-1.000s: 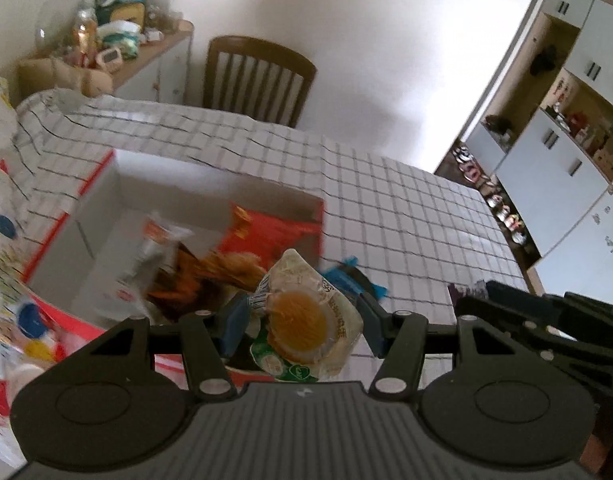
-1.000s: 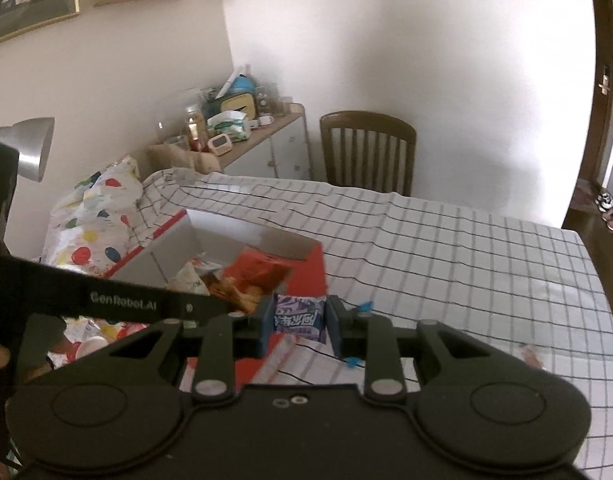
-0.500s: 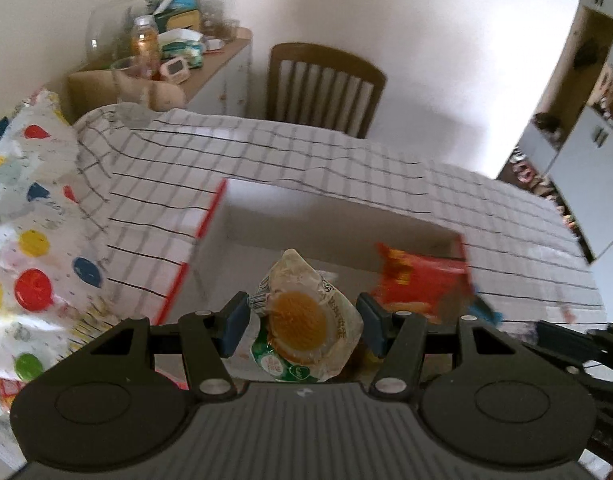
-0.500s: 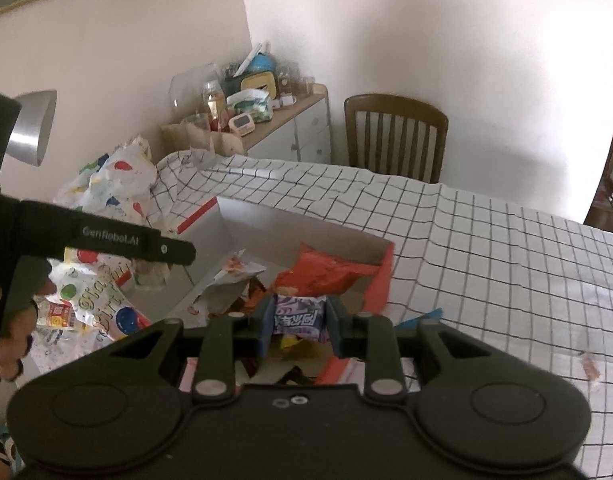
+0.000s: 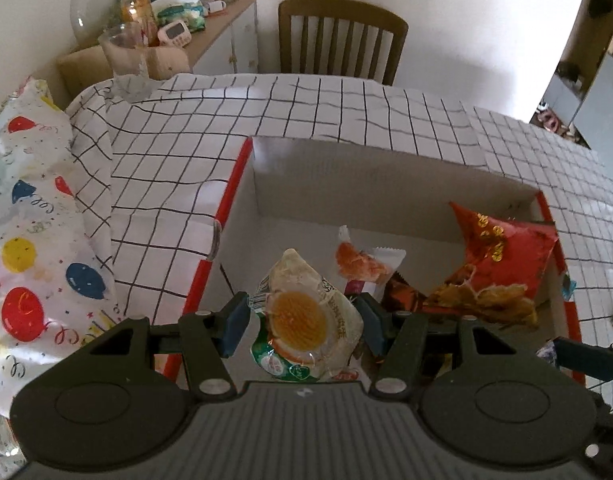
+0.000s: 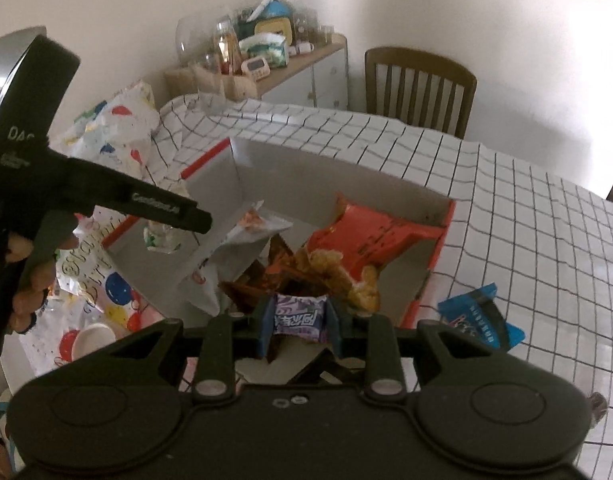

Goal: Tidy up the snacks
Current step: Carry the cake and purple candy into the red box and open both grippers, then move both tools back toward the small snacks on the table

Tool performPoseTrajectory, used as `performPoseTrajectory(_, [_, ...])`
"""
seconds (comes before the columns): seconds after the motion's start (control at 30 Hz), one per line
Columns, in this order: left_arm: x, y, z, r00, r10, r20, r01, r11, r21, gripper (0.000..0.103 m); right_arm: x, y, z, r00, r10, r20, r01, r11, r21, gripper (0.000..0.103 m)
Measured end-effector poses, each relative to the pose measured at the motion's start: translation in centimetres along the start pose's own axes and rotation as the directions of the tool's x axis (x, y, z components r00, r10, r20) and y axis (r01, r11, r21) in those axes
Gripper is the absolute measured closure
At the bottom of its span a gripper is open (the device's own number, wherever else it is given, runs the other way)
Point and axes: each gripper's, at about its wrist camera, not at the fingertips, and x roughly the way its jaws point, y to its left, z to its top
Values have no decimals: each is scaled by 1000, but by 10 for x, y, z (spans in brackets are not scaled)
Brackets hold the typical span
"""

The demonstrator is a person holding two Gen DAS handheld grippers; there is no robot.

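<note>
My left gripper [image 5: 302, 322] pinches an egg packet [image 5: 306, 320] over the near edge of the box [image 5: 242, 200]. My right gripper [image 6: 299, 322] clamps a purple candy [image 6: 299, 319] above the snacks piled in that box: a red bag [image 6: 370, 236], a white pouch [image 6: 230, 252]. A blue packet [image 6: 480, 316] lies on the checked cloth [image 6: 526, 220] just outside the box, on my right
</note>
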Motion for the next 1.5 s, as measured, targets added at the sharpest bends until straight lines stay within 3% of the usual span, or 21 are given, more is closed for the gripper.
performPoseTrajectory(0.27, [12,-10,-2,1000,5,-21,-4,999,51,44,17,2,-4,999,-22,-45,22,1000,-16,76])
performPoseTrajectory(0.53, [10,-1,-2,999,-23,-39,23,1000,-2,43,20,5,-11,997,-4,-75,3,1000,-12,74])
performPoseTrajectory(0.7, [1,-3,-5,1000,-18,-14,18,1000,-4,31,16,4,-13,997,9,-74,-9,1000,2,71])
performPoseTrajectory(0.93, [-22,-4,-8,998,-57,32,58,998,-28,31,4,2,-14,998,20,-53,-19,1000,25,65])
performPoseTrajectory(1.1, [-42,-10,-13,994,-87,70,88,996,-22,30,-11,1,-13,999,28,-16,-27,999,42,46])
performPoseTrajectory(1.3, [-67,-22,-18,987,-119,112,120,993,-4,29,-30,-1,-12,999,37,23,-38,998,54,30])
performPoseTrajectory(1.4, [-80,-30,-22,981,-140,136,140,990,9,22,-43,-4,-11,998,37,53,-40,997,61,23])
performPoseTrajectory(1.5, [-93,-39,-26,973,-167,159,166,986,17,21,-57,-9,-12,996,43,80,-48,996,72,17])
